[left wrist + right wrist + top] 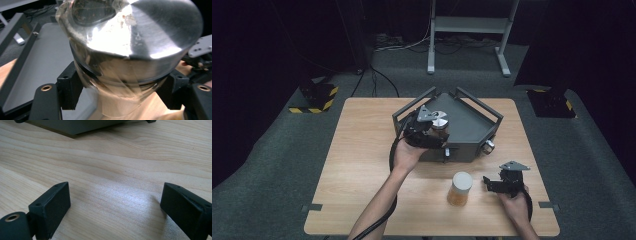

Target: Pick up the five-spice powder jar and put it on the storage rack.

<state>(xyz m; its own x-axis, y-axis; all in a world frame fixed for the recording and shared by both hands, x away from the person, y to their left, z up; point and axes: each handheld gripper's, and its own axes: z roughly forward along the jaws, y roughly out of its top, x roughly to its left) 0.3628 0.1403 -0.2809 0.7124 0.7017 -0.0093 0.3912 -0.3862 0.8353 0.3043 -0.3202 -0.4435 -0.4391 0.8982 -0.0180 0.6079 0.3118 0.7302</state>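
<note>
Left tongs [432, 131] are clamping a metal-lidded jar [130, 47], holding it upright over the grey tray's [472, 131] near-left edge. Right tongs [502, 185] are sitting wide and empty on the bench [357, 165], just right of a second jar [460, 188].
</note>
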